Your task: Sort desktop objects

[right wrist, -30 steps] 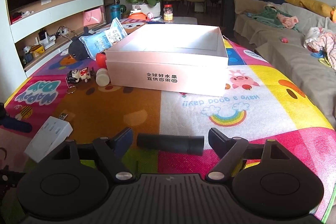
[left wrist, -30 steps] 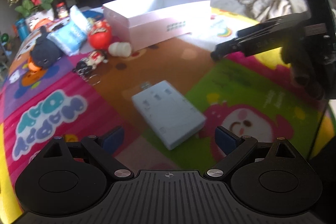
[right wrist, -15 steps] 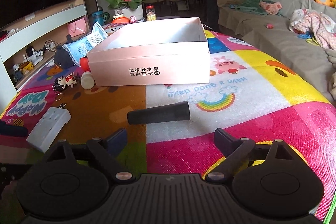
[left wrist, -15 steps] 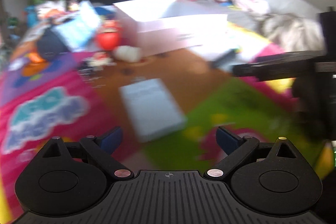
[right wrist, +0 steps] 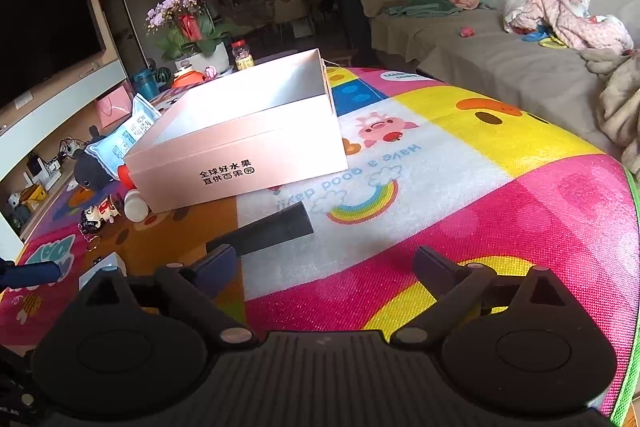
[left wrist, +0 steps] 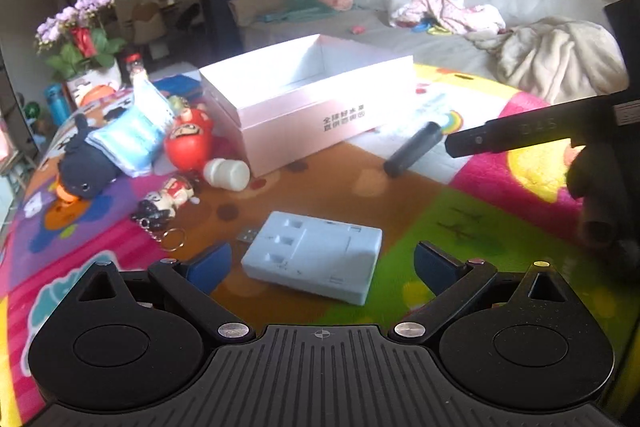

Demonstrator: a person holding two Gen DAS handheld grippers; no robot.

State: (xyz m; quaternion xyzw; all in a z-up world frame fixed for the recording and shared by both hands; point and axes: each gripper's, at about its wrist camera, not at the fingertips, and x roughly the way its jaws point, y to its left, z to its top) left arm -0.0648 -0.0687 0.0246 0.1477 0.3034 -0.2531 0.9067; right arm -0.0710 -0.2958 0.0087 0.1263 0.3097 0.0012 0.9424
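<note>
An open pink box [left wrist: 304, 103] stands on the colourful play mat [left wrist: 480, 227]; it also shows in the right wrist view [right wrist: 240, 151]. My left gripper [left wrist: 320, 265] is open, its blue pads either side of a pale grey power adapter [left wrist: 316, 257] lying flat on the mat. A black cylinder [left wrist: 414, 149] lies near the box; in the right wrist view the cylinder [right wrist: 276, 229] lies just ahead of my right gripper [right wrist: 324, 265], which is open and empty. The right gripper's finger [left wrist: 520, 135] shows at the right of the left view.
Left of the box lie a red daruma doll [left wrist: 188, 143], a white bottle [left wrist: 226, 175], a keychain figure [left wrist: 164, 201], a blue tissue pack [left wrist: 132, 135] and a dark plush [left wrist: 86, 167]. A potted orchid [right wrist: 188, 27] stands behind. A grey sofa [right wrist: 500, 59] borders the mat.
The right gripper pulled back and tilted, so the cylinder now lies ahead of its fingers instead of between them. The left gripper swung and settled with the adapter between its pads.
</note>
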